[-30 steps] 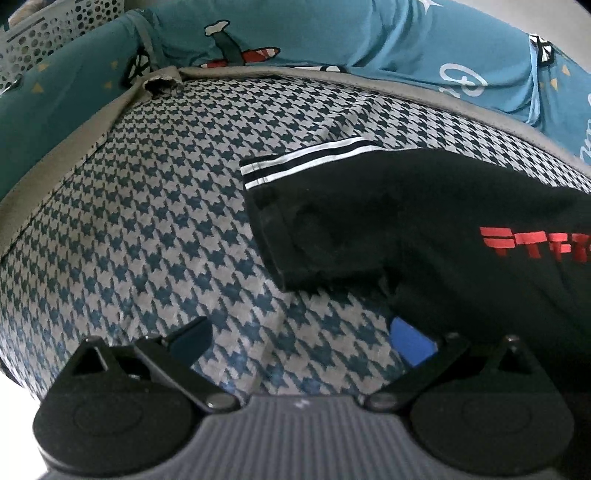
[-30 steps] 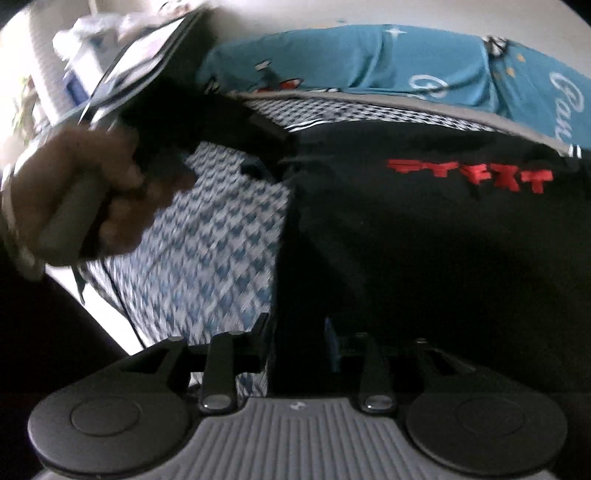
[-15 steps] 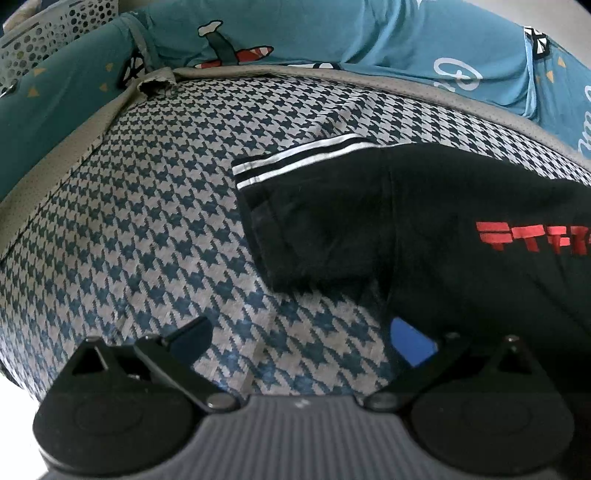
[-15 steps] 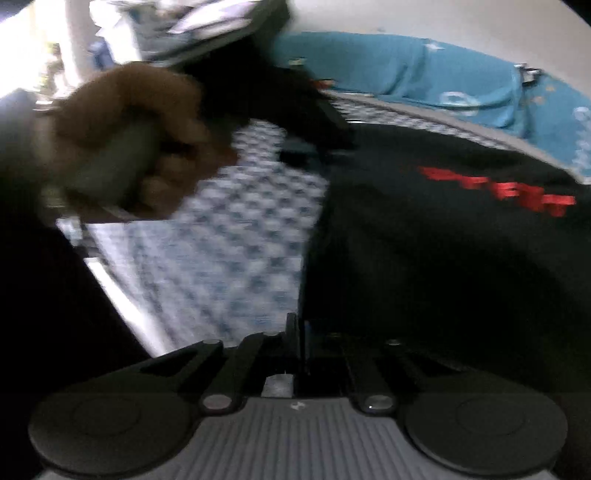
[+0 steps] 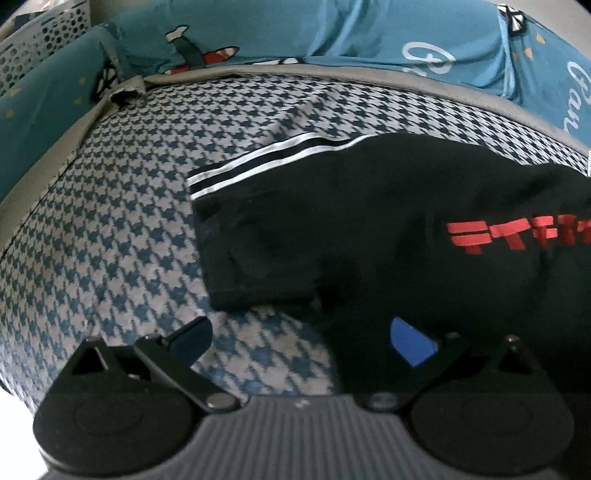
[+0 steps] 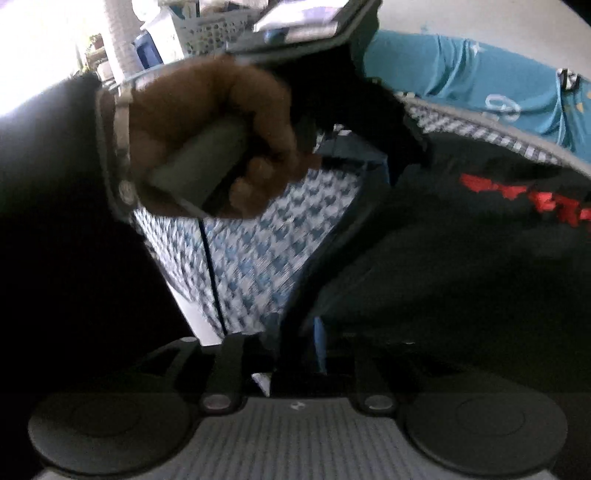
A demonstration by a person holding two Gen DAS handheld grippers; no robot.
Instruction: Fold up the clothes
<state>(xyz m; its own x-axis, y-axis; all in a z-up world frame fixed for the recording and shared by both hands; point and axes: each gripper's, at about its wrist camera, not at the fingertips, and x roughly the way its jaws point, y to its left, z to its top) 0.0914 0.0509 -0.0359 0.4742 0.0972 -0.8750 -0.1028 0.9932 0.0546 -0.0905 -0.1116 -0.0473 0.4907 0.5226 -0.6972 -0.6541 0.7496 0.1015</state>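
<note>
A black T-shirt point(image 5: 388, 229) with red lettering and a white-striped sleeve cuff point(image 5: 266, 162) lies on a houndstooth-patterned bed point(image 5: 110, 240). My left gripper point(image 5: 299, 338) is open and empty, low over the bed just in front of the sleeve, its right finger at the shirt's side edge. In the right wrist view the same shirt point(image 6: 461, 258) fills the right side. My right gripper point(image 6: 295, 343) is shut on the shirt's lower edge and lifts it. The left hand and gripper point(image 6: 207, 144) show above it.
Teal printed bedding point(image 5: 332, 33) runs along the far side of the bed. A white perforated basket point(image 5: 40, 40) stands at the far left. The bed's near edge point(image 6: 192, 302) drops off at the left in the right wrist view.
My right gripper has risen and pulled the shirt's hem up and over, with the view tilting left. My left gripper has crept a little closer to the sleeve, still open.
</note>
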